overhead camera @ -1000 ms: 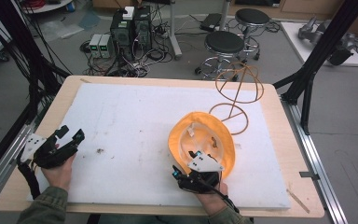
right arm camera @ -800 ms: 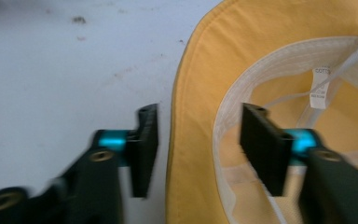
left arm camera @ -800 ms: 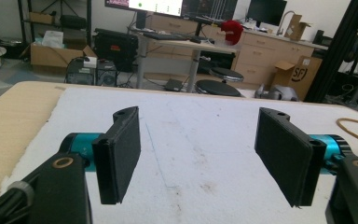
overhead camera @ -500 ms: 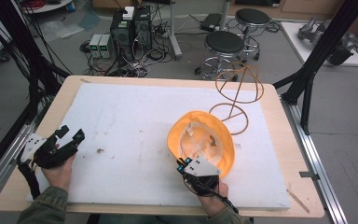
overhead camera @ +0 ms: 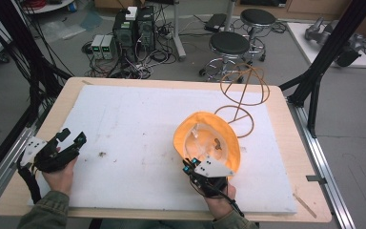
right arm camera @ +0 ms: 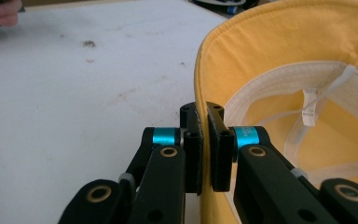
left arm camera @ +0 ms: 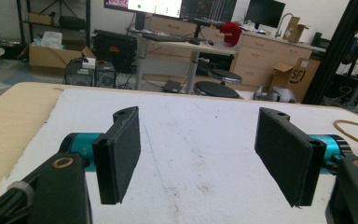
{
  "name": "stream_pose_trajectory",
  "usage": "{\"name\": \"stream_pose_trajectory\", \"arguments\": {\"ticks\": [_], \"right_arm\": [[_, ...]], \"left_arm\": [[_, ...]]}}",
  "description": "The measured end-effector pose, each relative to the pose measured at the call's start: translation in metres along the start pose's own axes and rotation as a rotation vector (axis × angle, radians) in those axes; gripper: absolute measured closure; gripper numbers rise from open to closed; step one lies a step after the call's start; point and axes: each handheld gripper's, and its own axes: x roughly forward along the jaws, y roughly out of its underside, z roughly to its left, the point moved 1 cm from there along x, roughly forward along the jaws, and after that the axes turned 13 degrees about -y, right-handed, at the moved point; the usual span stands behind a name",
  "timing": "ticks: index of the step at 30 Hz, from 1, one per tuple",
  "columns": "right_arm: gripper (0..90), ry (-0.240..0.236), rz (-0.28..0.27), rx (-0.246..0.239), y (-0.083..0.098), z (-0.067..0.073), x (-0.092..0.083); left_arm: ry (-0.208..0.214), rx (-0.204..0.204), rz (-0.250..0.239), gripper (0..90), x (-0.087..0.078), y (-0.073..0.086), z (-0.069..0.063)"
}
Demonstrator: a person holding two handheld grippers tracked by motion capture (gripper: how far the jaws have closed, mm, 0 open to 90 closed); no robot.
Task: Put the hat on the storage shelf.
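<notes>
A yellow hat (overhead camera: 218,128) lies upside down on the white foam board (overhead camera: 138,119), right of the middle, with its pale lining and a white label (right arm camera: 310,107) facing up. My right gripper (overhead camera: 189,165) is at the hat's near left edge, shut on the yellow brim (right arm camera: 284,51); in the right gripper view the brim's edge runs between the two pressed pads of this gripper (right arm camera: 203,140). My left gripper (overhead camera: 71,137) rests at the board's left edge, far from the hat. Its jaws (left arm camera: 205,154) stand wide open with nothing between them.
A copper wire hat stand (overhead camera: 243,93) rises at the back right of the board, just behind the hat. The wooden table (overhead camera: 295,157) rims the board. Small dark crumbs (overhead camera: 102,153) lie on the board. Stools and computers stand beyond the far edge.
The right gripper's jaws have closed on the hat's near brim, and the hand has shifted slightly. The left hand has stayed where it was.
</notes>
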Motion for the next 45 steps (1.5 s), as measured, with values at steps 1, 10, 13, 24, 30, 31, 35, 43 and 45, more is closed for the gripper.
{"name": "stream_pose_trajectory", "arguments": {"ticks": [1,10,13,24,30,31,35,43,45], "right_arm": [[86.4,0.000,0.000,0.000,0.000,0.000,0.000],[86.4,-0.032,-0.164,-0.039,-0.021,-0.015,-0.016],[86.5,-0.060,-0.236,-0.038,-0.031,-0.022,-0.020],[86.4,-0.141,-0.375,-0.046,-0.052,-0.038,-0.027],[86.4,-0.231,-0.451,-0.055,-0.075,-0.053,-0.026],[86.4,-0.234,-0.462,-0.047,-0.077,-0.055,-0.026],[86.4,-0.282,-0.534,-0.029,-0.091,-0.073,-0.027],[86.4,-0.306,-0.565,-0.046,-0.118,-0.098,-0.033],[86.4,-0.297,-0.565,-0.047,-0.126,-0.104,-0.036]], "left_arm": [[0.000,0.000,0.000,31.6,0.000,0.000,0.000],[0.010,-0.004,0.008,31.5,0.000,0.001,-0.001],[0.009,-0.004,0.007,31.5,0.000,0.001,-0.001],[0.009,-0.008,0.009,31.5,0.000,0.002,-0.001],[0.014,-0.012,0.006,31.4,0.000,0.002,-0.001],[0.018,-0.011,0.003,31.4,0.000,0.002,-0.001],[0.019,-0.009,0.003,31.4,-0.001,0.001,-0.002],[0.020,-0.012,0.003,31.4,0.000,0.002,-0.002],[0.020,-0.012,0.004,31.4,0.000,0.002,-0.002]]}}
